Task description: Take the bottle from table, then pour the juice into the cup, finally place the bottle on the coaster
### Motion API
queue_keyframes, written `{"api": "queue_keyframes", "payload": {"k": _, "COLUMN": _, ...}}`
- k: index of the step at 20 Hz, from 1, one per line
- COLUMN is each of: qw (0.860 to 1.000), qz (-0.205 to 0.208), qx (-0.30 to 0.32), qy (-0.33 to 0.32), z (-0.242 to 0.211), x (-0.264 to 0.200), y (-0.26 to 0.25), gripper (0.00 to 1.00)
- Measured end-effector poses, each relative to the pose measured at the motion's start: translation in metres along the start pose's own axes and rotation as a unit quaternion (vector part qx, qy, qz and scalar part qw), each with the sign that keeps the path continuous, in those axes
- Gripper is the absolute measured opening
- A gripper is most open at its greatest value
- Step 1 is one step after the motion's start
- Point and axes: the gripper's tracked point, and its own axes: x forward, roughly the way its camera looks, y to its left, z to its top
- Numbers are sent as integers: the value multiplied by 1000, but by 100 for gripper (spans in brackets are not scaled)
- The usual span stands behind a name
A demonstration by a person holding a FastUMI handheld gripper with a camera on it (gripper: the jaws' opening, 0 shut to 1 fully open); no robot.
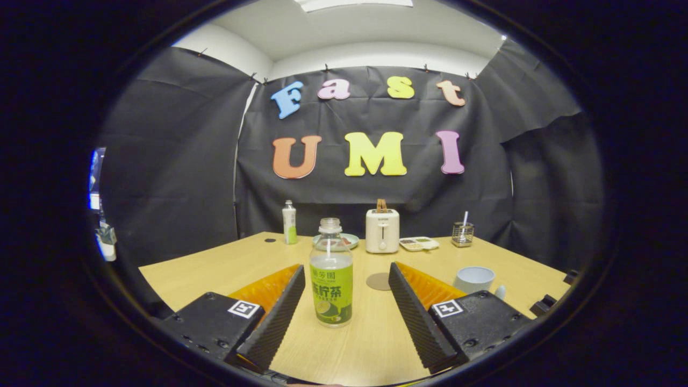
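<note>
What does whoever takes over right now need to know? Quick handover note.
Gripper: open, fingers either side of the juice bottle, not touching it.
Juice bottle: upright on the wooden table, between the fingers, nearer one of them, partly full.
Coaster: bare, just beyond the bottle.
Cup: upright, beyond the other finger.
Done: gripper lined up on the bottle.
Left: grasp, lift, pour into the cup, set the bottle on the coaster.
</note>
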Motion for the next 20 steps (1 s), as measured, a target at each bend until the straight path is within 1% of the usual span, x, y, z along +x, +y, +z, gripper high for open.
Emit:
{"api": "queue_keyframes", "payload": {"k": 5, "qw": 999, "qz": 9, "qx": 22, "qy": 37, "z": -23, "x": 8, "y": 8, "gripper": 100}}
{"api": "queue_keyframes", "payload": {"k": 9, "qw": 997, "qz": -8, "qx": 13, "qy": 74, "z": -40, "x": 20, "y": 4, "gripper": 100}}
{"api": "queue_keyframes", "payload": {"k": 10, "qw": 997, "qz": -7, "qx": 10, "qy": 81, "z": -42, "x": 24, "y": 8, "gripper": 100}}
{"api": "queue_keyframes", "payload": {"k": 13, "qw": 995, "qz": 2, "qx": 17, "qy": 101, "z": -51, "x": 37, "y": 16, "gripper": 100}}
{"api": "queue_keyframes", "payload": {"k": 20, "qw": 990, "qz": 0, "qx": 35, "qy": 134, "z": -65, "x": 71, "y": 23, "gripper": 100}}
